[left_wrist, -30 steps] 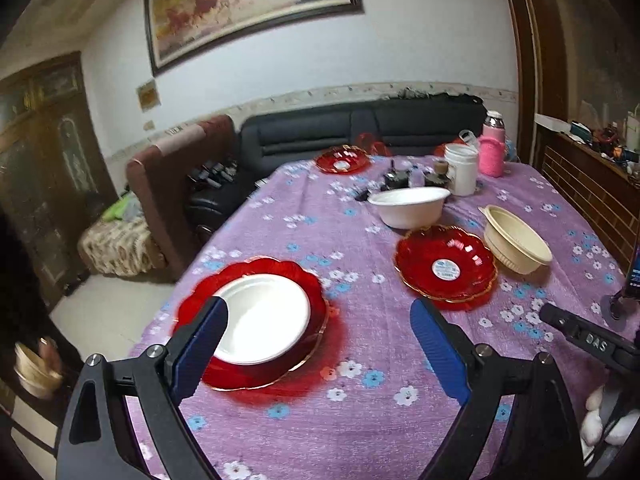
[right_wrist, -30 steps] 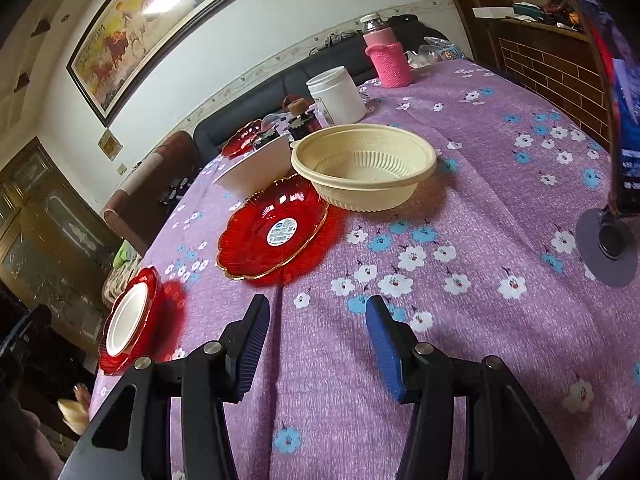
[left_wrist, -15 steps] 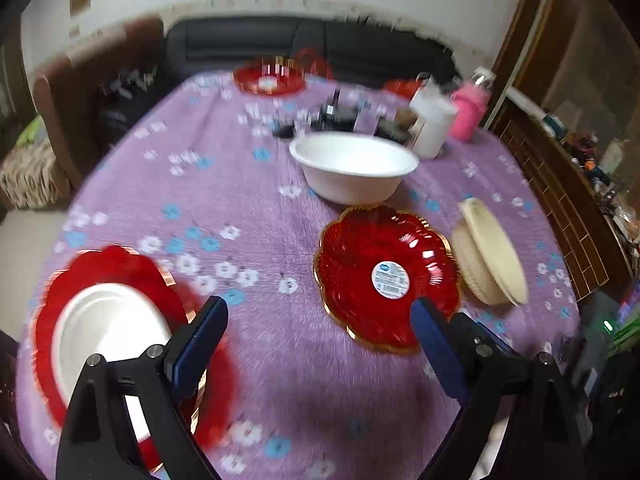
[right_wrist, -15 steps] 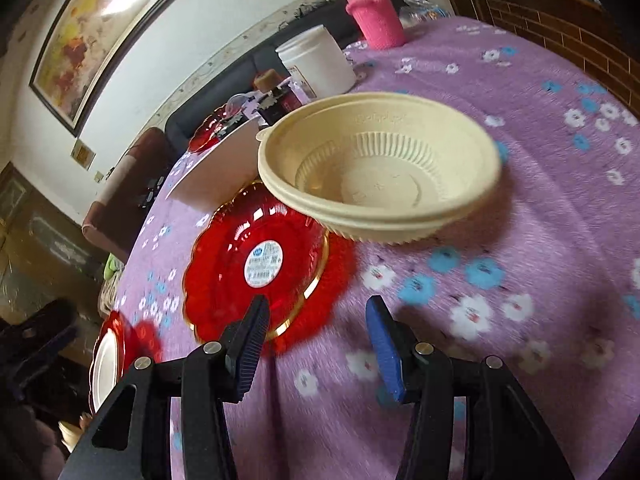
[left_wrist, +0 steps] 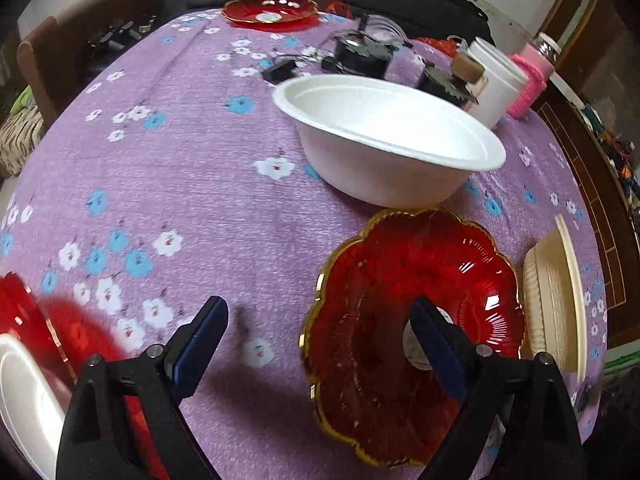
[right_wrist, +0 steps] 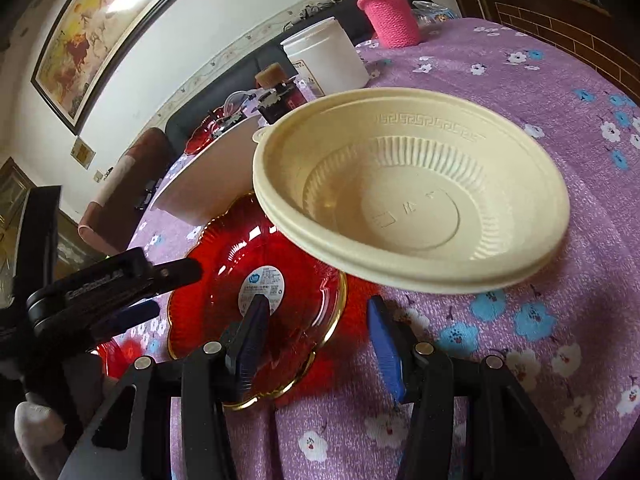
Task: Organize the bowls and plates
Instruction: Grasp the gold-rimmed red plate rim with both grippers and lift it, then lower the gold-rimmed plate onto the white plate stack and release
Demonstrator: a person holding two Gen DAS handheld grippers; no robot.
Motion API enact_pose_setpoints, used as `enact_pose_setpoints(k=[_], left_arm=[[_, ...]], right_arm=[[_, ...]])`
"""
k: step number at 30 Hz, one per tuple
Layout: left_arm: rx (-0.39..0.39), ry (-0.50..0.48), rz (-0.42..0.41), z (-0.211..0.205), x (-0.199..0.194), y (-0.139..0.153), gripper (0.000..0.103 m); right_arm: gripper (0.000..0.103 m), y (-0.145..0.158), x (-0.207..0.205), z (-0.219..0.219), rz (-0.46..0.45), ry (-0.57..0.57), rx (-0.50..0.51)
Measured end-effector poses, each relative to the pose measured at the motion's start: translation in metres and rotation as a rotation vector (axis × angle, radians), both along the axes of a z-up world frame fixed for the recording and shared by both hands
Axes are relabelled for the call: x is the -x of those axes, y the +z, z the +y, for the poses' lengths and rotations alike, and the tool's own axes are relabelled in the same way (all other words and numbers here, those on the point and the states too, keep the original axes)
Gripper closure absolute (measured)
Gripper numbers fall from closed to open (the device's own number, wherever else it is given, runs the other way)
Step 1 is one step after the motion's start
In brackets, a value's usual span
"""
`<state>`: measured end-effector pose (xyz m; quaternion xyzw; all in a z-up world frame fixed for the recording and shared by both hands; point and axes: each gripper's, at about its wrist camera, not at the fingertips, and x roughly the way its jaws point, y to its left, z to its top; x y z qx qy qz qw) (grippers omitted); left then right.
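A red gold-rimmed plate (left_wrist: 400, 300) lies on the purple flowered tablecloth, with a white bowl (left_wrist: 388, 136) behind it and a cream ribbed bowl (left_wrist: 552, 296) to its right. My left gripper (left_wrist: 320, 332) is open, its right finger over the plate's near side. In the right wrist view my right gripper (right_wrist: 316, 320) is open in front of the cream bowl (right_wrist: 412, 192), its left finger over the red plate (right_wrist: 256, 280). Another red plate holding a white plate (left_wrist: 20, 380) sits at the lower left.
A third red plate (left_wrist: 268, 8) sits at the table's far end. A white jar (left_wrist: 496, 80), a pink-sleeved bottle (left_wrist: 528, 80) and small dark items (left_wrist: 360, 52) stand behind the white bowl. A sofa and chair lie beyond.
Both grippers moved forward and lower toward the middle red plate and the bowls. The plates and bowls stayed in place. Both grippers remained open.
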<state>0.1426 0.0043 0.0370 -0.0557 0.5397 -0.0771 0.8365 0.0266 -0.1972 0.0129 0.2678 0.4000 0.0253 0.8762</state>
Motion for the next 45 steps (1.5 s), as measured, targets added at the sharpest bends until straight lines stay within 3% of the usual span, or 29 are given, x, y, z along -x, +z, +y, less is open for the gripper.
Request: enact_pose_setpoints(k=[3, 4, 5, 7, 8, 10, 12, 14, 22, 32, 38, 45], left_arm=[[-0.020, -0.023, 0.017, -0.008, -0.004, -0.009, 0.012], [-0.019, -0.033, 0.026, -0.011, -0.004, -0.012, 0.013], [-0.035, -0.037, 0.016, -0.013, -0.003, -0.013, 0.014], [-0.066, -0.063, 0.000, -0.020, 0.000, -0.012, 0.024], [-0.085, -0.080, -0.010, -0.025, 0.002, -0.011, 0.044], [-0.110, -0.069, -0.007, -0.027, 0.006, -0.008, 0.049], [-0.108, -0.057, -0.009, -0.024, 0.008, -0.007, 0.062], [-0.092, -0.041, -0.003, -0.017, 0.013, -0.005, 0.065], [-0.068, 0.002, -0.052, 0.003, 0.039, 0.014, 0.065], [0.029, 0.073, -0.168, 0.057, 0.087, 0.062, 0.065], [0.062, 0.171, -0.217, 0.122, 0.124, 0.081, 0.065], [0.067, 0.290, -0.234, 0.198, 0.158, 0.080, 0.065]], right_arm=[[0.049, -0.002, 0.000, 0.000, -0.023, -0.001, -0.009], [0.053, -0.002, -0.001, 0.000, -0.028, 0.001, -0.009], [0.065, -0.002, -0.002, 0.001, -0.030, 0.004, -0.007], [0.078, -0.009, -0.007, 0.002, -0.009, 0.033, -0.038], [0.083, -0.009, -0.006, 0.001, -0.013, 0.030, -0.046], [0.085, -0.009, -0.006, 0.002, -0.006, 0.037, -0.051], [0.085, -0.009, -0.004, 0.000, -0.006, 0.032, -0.057], [0.085, -0.007, -0.002, -0.001, -0.009, 0.031, -0.062], [0.086, 0.003, 0.007, 0.014, -0.057, 0.087, -0.032], [0.086, 0.036, 0.029, 0.043, -0.141, 0.155, -0.045], [0.085, 0.059, 0.043, 0.095, -0.177, 0.254, -0.014], [0.085, 0.069, 0.044, 0.171, -0.171, 0.402, 0.017]])
